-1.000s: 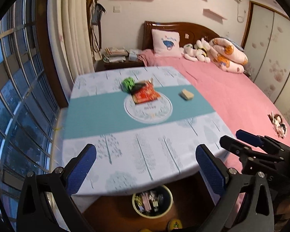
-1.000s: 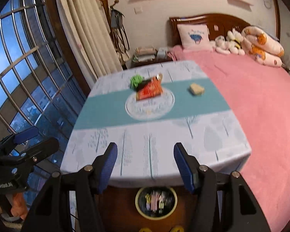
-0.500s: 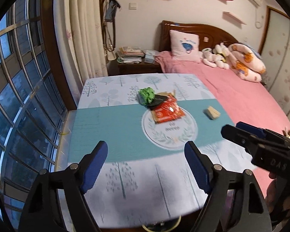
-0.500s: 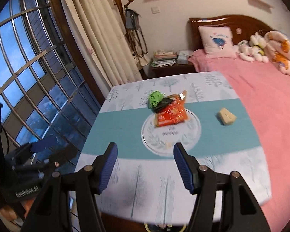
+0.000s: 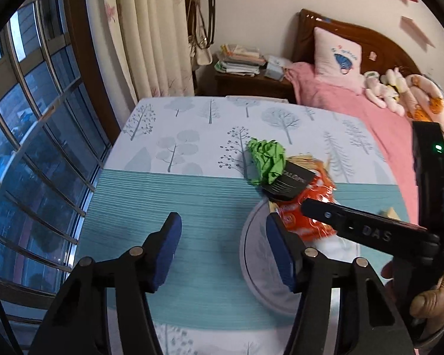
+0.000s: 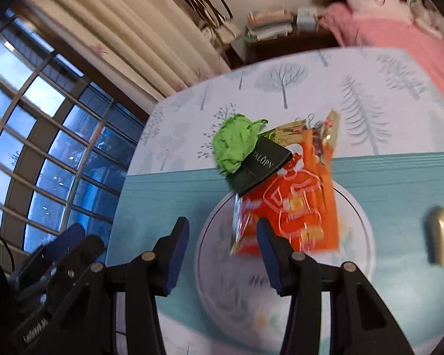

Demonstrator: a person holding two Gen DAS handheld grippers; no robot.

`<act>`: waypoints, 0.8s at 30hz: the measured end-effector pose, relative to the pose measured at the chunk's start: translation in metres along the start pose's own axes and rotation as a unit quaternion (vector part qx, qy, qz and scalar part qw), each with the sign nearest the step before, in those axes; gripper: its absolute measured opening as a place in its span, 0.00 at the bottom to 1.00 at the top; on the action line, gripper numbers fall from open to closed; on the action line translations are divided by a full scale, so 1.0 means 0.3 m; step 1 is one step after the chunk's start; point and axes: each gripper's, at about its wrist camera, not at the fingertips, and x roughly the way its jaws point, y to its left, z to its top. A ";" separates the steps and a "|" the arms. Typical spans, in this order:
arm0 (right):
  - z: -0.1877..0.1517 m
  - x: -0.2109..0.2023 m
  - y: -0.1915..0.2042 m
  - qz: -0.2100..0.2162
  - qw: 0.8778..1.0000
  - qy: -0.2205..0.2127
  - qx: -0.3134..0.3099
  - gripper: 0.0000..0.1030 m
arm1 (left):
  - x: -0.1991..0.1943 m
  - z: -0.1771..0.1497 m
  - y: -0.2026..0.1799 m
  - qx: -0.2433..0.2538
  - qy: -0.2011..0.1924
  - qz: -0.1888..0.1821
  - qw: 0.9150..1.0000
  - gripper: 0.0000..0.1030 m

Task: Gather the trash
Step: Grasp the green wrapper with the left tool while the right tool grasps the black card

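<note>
Tools (image 5: 222, 248) nearer, crumpled green paper (image 5: 265, 159), glossy wrapper (image 6: 293, 207)

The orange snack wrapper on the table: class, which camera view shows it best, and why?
The right wrist view: the orange snack wrapper lies almost fully exposed, with only a black packet covering its top corner. In the left wrist view, the right tongs and the black packet hide much of it.
</note>
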 end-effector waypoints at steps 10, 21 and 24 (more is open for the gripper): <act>0.099 0.193 -0.113 0.047 0.996 0.040 0.067 0.46 | 0.129 0.048 -0.002 -0.022 0.024 0.016 0.999 0.56; 0.160 0.221 -0.136 0.052 0.995 0.048 0.064 0.02 | 0.181 0.143 -0.050 -0.020 0.043 -0.013 0.999 0.58; 0.169 0.201 -0.122 0.049 0.997 0.045 0.035 0.01 | 0.229 0.189 -0.060 -0.021 0.050 -0.015 0.998 0.62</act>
